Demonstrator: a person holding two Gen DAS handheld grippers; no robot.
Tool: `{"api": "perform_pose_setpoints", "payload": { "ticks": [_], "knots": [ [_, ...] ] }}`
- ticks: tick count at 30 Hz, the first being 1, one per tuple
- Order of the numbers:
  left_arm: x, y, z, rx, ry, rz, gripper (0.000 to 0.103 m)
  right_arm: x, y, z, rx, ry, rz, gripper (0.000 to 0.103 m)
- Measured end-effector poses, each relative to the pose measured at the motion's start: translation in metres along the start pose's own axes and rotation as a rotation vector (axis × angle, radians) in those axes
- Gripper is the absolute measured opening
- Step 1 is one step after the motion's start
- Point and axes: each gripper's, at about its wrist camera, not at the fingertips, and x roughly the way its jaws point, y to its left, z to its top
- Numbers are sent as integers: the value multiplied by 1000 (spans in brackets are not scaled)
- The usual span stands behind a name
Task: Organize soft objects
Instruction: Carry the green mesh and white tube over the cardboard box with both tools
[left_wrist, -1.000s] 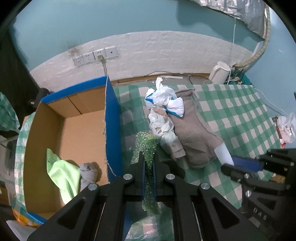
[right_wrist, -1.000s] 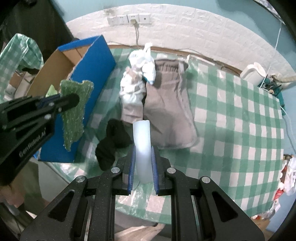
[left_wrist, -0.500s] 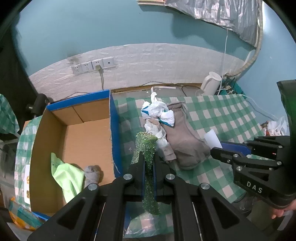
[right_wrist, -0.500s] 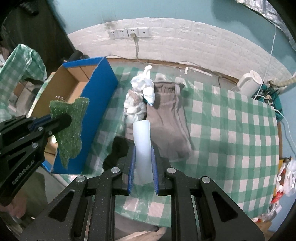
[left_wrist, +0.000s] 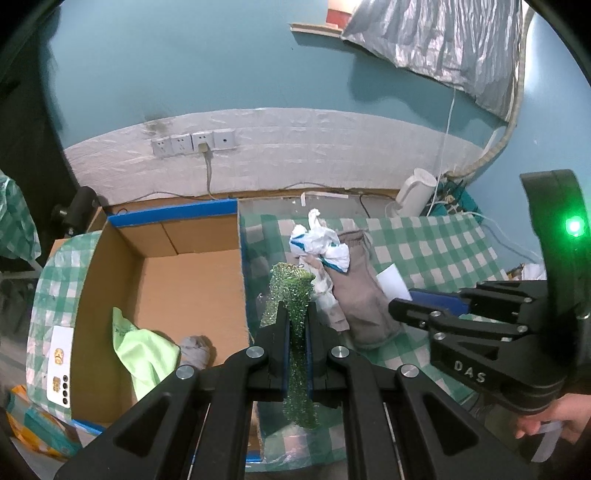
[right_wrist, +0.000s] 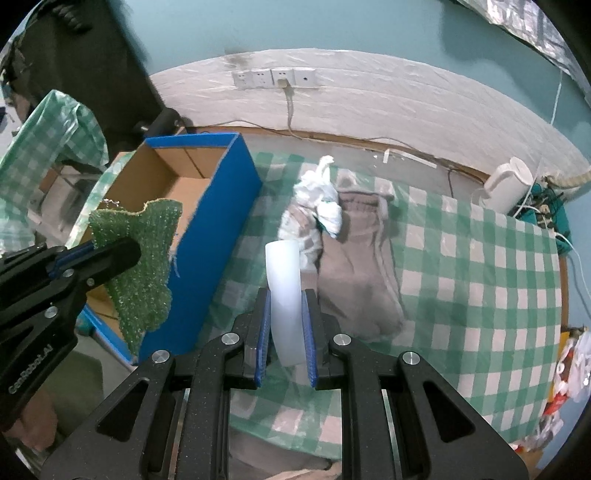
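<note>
Left hand-held gripper clamps green scrubby cloth beside cardboard box; right hand-held gripper clamps white foam strip above checked tabletop.

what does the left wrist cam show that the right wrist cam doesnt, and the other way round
Only the left wrist view looks into the cardboard box far enough to show the light green cloth and grey bundle on its floor.

Only the right wrist view shows the box's blue outer wall and the green scrubby cloth side-on, hanging from the left gripper.

Both show the checked tablecloth, the grey-brown garment, the crumpled white items, and the right gripper shut on a white sheet.
</note>
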Motion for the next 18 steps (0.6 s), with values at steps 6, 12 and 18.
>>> {"api": "perform_pose_setpoints", "payload": {
  "ticks": [6, 12, 18],
  "knots": [
    [-15, 13, 2, -26, -30, -1, 6, 1, 18, 8, -22, -7, 8, 15],
    [-26, 34, 0, -62, -52, 6, 6, 7, 38, 18, -50, -4, 21, 15],
    [-30, 59, -4, -100, -66, 38, 6, 17, 64, 29, -84, 5, 39, 15]
  ]
}}
